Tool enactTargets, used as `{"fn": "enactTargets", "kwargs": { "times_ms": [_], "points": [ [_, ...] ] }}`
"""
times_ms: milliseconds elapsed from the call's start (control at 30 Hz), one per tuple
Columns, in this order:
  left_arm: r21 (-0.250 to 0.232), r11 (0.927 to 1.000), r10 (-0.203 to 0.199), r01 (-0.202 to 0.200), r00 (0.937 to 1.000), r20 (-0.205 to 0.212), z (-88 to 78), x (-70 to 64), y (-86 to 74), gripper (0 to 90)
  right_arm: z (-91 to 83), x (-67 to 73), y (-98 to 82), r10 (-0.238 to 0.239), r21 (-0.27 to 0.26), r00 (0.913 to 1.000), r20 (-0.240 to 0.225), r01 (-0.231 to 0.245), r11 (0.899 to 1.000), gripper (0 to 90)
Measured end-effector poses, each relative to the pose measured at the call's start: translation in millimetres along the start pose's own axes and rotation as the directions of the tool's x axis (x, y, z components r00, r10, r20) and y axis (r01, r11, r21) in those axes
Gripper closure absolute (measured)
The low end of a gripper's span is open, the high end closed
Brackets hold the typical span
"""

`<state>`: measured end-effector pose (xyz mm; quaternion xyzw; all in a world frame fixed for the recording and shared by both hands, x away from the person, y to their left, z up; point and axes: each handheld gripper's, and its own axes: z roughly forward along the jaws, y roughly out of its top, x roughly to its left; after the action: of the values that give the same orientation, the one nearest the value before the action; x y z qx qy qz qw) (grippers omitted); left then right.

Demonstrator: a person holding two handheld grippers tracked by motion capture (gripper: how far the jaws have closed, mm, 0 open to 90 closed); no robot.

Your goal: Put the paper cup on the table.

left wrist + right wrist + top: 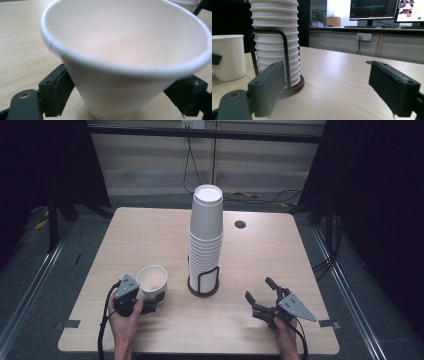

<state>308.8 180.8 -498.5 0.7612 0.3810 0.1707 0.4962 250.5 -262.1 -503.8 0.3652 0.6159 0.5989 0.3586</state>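
Jaws of the left gripper [120, 100] clamp the paper cup [125, 62]; right gripper [334, 92] gapes empty beside the cup stack [275, 37].

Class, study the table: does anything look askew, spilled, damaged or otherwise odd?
Nothing stands out. The single paper cup stands upright on the table between the left gripper's pads, undented. The cup stack rises straight in its wire holder. The right gripper rests open, empty. No spill.
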Motion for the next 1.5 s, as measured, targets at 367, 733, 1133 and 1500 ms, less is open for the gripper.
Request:
{"fn": "enactTargets", "kwargs": {
  "times_ms": [367, 733, 1133, 1500],
  "points": [
    [-0.014, 0.9993, -0.035, 0.034, 0.9993, -0.010, 2.2, -5.4, -11.3, 15.6, -0.1, -0.1, 0.0, 0.000, 0.001, 1.0000, -0.002, 0.000, 1.000, 13.7],
    [-0.108, 0.9910, -0.083, 0.079, 0.9958, -0.037, -14.7, -12.9, -20.5, 15.8, 0.0, -0.1, 0.0, 0.000, 0.001, 1.0000, -0.002, 0.000, 1.000, 13.7],
    [-0.219, 0.9748, -0.047, 0.043, 0.9988, -0.013, -44.3, -38.6, -31.9, 24.7, 0.0, 0.0, 0.0, 0.000, 0.001, 1.0000, -0.002, 0.000, 1.000, 13.7],
    [-0.261, 0.9641, 0.085, -0.047, 0.9869, 0.137, -12.4, -69.7, -21.2, 21.5, 0.0, 0.0, 0.0, 0.001, -0.001, 1.0000, -0.002, -0.001, 1.000, 13.7]
  ]
}}
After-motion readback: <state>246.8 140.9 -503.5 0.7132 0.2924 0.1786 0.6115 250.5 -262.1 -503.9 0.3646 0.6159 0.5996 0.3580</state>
